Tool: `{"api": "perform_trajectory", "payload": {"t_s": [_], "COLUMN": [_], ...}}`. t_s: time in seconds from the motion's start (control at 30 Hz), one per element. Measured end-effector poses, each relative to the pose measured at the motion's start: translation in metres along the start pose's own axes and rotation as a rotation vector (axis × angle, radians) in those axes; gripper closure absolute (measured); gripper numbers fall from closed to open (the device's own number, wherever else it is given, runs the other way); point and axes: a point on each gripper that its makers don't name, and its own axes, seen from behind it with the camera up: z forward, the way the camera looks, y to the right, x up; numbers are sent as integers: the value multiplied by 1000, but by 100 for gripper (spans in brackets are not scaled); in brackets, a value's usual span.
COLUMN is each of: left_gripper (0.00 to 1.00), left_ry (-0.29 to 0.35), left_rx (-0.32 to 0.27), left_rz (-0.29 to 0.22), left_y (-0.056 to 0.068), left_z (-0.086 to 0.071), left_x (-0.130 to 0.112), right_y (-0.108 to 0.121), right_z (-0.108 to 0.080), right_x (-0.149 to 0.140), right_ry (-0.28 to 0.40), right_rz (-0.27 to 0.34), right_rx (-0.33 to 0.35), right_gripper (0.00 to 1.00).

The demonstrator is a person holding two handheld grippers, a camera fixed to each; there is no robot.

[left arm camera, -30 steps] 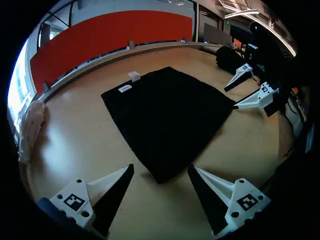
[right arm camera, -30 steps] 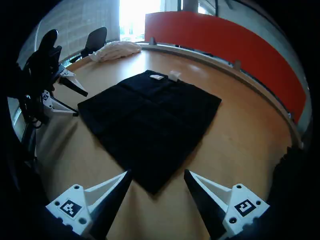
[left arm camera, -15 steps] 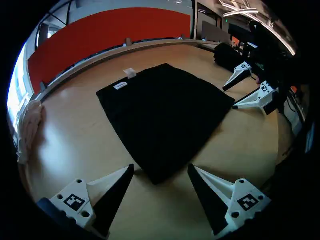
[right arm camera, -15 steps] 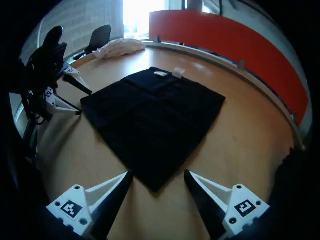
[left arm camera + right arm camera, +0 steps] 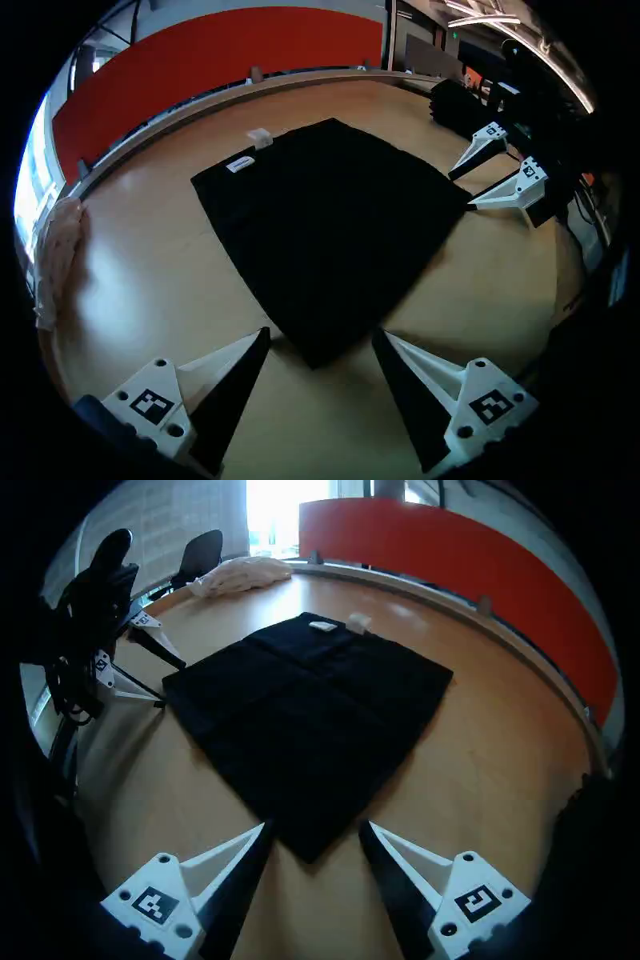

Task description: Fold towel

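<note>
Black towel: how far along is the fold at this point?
Done: the black cloth towel lies spread flat on the wooden table. In hand: the left gripper and right gripper each sit open, fingers flanking a towel corner, nothing pinched. Left: gripping both corners and the fold itself.

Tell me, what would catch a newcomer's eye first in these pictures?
A black towel lies flat in the middle of a wooden table, with a long red panel running behind the table's far edge. The left gripper and the right gripper, both open, each point at its own corner of the towel. A pale bundle of cloth sits at the table's edge.
</note>
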Motion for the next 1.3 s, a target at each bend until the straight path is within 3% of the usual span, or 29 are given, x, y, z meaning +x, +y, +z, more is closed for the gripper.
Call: {"api": "perform_trajectory", "payload": {"t_s": [0.1, 0.37, 0.63, 0.83, 0.9, 1.1, 1.23, 1.3], "left_gripper": [14, 15, 23, 38, 45, 52, 77, 80], "left_ry": [-1, -7, -12, -19, -21, -28, -30, -30], "left_rx": [8, 16, 23, 27, 29, 36, 49, 55], "left_rz": [-15, -9, -21, -26, -28, -36, -49, -57], "left_y": [-2, -3, -3, -1, -1, -1, -2, -1], "left_z": [0, 0, -1, -2, -2, -3, -3, -3], "left_x": [0, 0, 0, -1, -1, -1, -1, -1], "right_y": [-1, -1, -6, -7, -6, -6, -6, -6], "right_z": [0, -1, 0, 1, 1, 1, 0, 0], "right_x": [0, 0, 1, 3, 3, 4, 4, 4], "right_ry": [0, 1, 1, 1, 0, -4, -4, -3], "right_rz": [-3, -12, -33, -32, -32, -29, -25, -24], "right_rx": [1, 8, 30, 32, 32, 32, 30, 29], "right_gripper": [25, 27, 46, 67, 70, 76, 76, 77]}}
